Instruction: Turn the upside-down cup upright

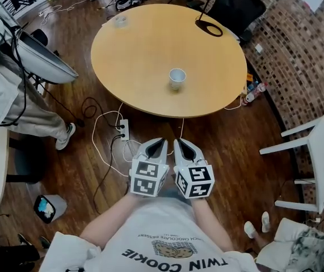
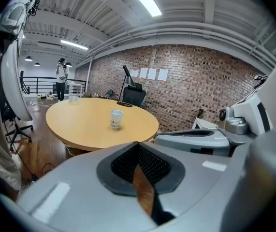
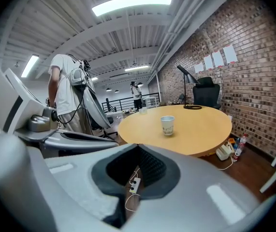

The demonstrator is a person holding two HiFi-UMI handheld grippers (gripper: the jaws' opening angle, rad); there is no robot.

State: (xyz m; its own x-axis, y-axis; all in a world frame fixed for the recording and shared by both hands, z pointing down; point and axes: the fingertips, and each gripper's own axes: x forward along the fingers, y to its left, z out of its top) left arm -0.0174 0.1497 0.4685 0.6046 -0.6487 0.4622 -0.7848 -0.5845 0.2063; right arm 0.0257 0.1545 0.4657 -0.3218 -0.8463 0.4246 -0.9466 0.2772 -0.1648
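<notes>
The only print that could be read was on the holder's white shirt, upside down in the head view: "TWIN COOKIE" under a cookie drawing, with a smaller line above it too fine to make out. The cup carried a small pattern that no view resolved.

Both forearms were drawn in close to the chest. The left tongs and right tongs sat side by side, almost touching, over the wooden floor just short of the near edge of the round counter. They pointed at the counter and dipped a little. Each pair of tongs was closed tip to tip and gripped nothing.

The cup stood upright with its mouth up, alone near the middle of the counter and well apart from both tongs.

The left gripper view set the cup against a brick wall with three blank-looking paper sheets and a far-off standing person. It showed only bare floor through the slit under its closed tips.

The right gripper view showed the cup, a nearby person in a white shirt and bottles on the floor. A white power strip showed through the slit beneath its closed tips.

Only the head view showed a white chair at the right.
</notes>
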